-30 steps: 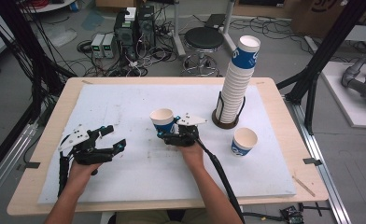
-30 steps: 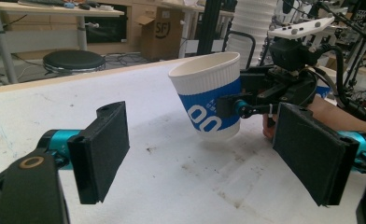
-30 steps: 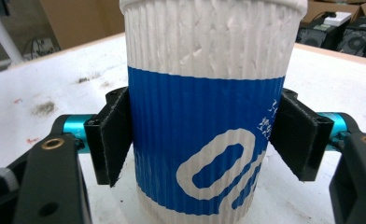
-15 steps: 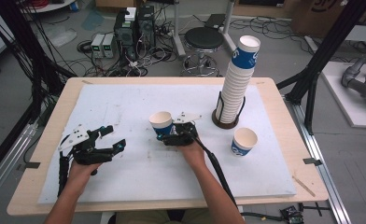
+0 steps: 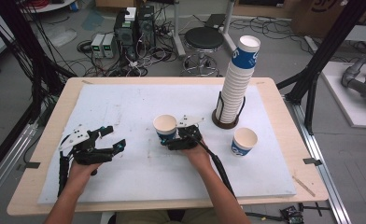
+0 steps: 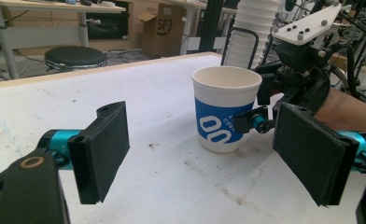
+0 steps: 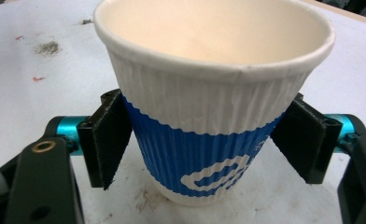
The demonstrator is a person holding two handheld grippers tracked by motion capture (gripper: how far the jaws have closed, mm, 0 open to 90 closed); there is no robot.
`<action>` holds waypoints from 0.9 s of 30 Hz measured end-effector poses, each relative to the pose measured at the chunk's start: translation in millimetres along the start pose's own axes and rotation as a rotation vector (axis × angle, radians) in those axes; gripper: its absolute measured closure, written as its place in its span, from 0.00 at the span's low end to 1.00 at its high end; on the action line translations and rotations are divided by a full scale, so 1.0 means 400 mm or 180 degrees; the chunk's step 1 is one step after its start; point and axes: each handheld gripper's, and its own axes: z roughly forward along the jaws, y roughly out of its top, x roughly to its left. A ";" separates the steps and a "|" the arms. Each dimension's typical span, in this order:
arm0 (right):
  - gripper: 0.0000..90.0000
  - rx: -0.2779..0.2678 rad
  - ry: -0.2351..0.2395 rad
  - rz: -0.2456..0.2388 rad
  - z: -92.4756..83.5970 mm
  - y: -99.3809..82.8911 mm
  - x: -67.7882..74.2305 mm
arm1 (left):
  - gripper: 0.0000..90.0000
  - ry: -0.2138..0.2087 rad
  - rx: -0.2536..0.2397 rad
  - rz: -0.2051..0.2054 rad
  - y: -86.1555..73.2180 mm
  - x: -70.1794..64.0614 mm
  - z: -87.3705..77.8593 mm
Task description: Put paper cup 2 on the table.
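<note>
As it stands upright, the paper cup [image 7: 209,107] sits clamped between the right gripper's [image 7: 209,144] jaws.

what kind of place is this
Probably a robotics lab or workshop: a black metal frame surrounds the table, and computer towers sit among tangled cables on the floor.

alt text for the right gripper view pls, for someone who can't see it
A white and blue ribbed paper cup stands upright on a stained white table cover, close to the camera, between the two black pads of the right gripper. The pads touch the cup's blue band on either side. The cup is empty, its cream inside showing.
</note>
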 end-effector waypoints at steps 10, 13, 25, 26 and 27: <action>0.22 0.0061 -0.0017 0.0006 -0.019 -0.008 -0.005 | 0.21 -0.0004 0.0003 0.0000 -0.001 0.001 0.001; 0.22 0.0075 0.0000 0.0029 -0.026 -0.011 -0.007 | 0.21 -0.0007 0.0000 0.0001 0.000 0.000 0.001; 0.21 -0.0006 0.0074 -0.0006 -0.100 -0.023 -0.007 | 0.21 -0.0005 -0.0020 -0.0026 0.000 0.002 0.001; 0.21 -0.0016 0.0091 -0.0009 -0.110 -0.025 -0.008 | 0.21 -0.0004 -0.0021 -0.0026 0.000 0.002 0.002; 0.21 -0.0033 0.0085 -0.0022 -0.121 -0.027 -0.008 | 0.21 -0.0004 -0.0022 -0.0026 0.000 0.002 0.002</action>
